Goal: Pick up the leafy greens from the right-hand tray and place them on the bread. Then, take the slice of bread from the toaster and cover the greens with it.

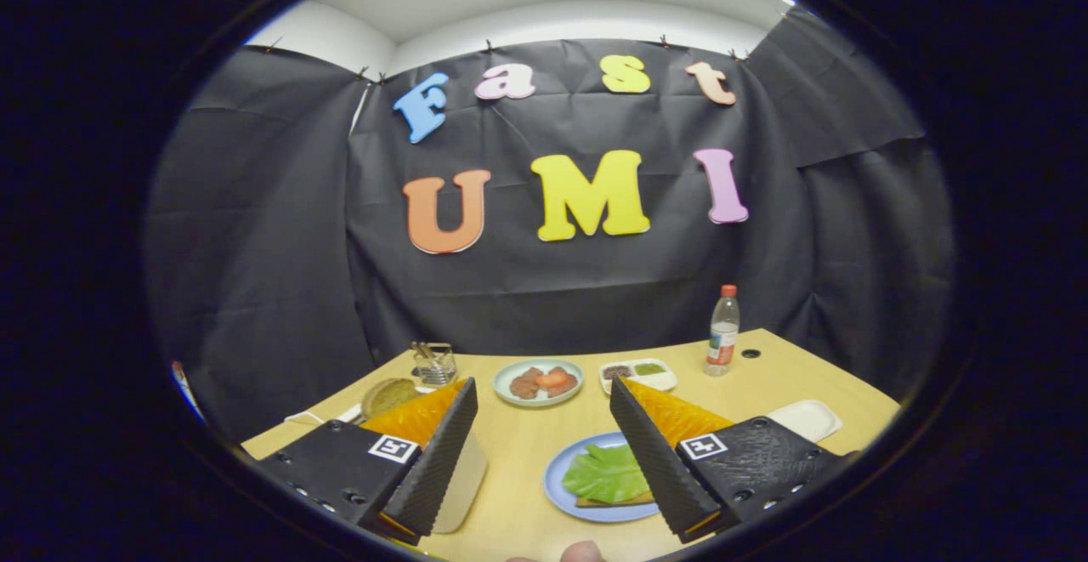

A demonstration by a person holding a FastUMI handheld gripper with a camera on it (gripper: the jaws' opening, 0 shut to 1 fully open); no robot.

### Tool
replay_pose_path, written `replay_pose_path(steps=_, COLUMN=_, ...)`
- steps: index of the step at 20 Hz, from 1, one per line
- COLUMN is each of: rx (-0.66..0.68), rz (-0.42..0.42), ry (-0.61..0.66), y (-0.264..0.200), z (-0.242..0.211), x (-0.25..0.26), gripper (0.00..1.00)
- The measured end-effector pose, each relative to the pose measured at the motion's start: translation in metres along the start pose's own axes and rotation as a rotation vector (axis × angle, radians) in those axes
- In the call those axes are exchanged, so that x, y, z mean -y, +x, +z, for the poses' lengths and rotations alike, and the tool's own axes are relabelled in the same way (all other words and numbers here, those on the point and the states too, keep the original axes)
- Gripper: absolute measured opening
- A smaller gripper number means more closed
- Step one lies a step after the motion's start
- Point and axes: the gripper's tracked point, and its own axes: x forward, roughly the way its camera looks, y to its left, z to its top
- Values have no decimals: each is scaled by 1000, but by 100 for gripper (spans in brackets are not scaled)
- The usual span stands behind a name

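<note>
The tool (pixel 544 426) hangs above the pale wooden tabletop (pixel 527 451), its two ribbed black fingers (pixel 442 451) spread wide and grasping nothing. The green leafy lettuce (pixel 605 474) lies on a brown bread slice on a round blue plate (pixel 561 481) — low in the frame, between the fingers and tight against the right one. Left of the left finger sits a round brown bread slice (pixel 389 395) — its holder is hidden. Beyond the fingertips stand a pale green plate of reddish food (pixel 538 382), a white two-part tray (pixel 637 372) and a clear plastic bottle with a red cap (pixel 723 330). An empty white tray (pixel 807 418) lies by the right finger.
</note>
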Motion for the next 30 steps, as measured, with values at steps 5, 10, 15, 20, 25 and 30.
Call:
replay_pose_path(steps=5, rx=-13, rz=53, ry=-20, y=7, z=-10, x=-81, gripper=96)
replay_pose_path(steps=10, rx=-99, rz=49, ry=-49, y=39, z=-42, x=-121, gripper=96)
replay_pose_path(steps=15, rx=-247, rz=33, ry=-78, y=66, z=-72, x=-128, gripper=95)
replay_pose_path(steps=20, rx=-340, rz=13, ry=-64, y=80, z=-90, x=-122, gripper=42)
replay_pose_path(steps=25, rx=-349, rz=61, ry=-61, y=84, z=-86, x=-122, gripper=9)
replay_pose_path(steps=30, rx=-343, rz=75, ry=-31, y=84, z=-80, x=-115, gripper=0)
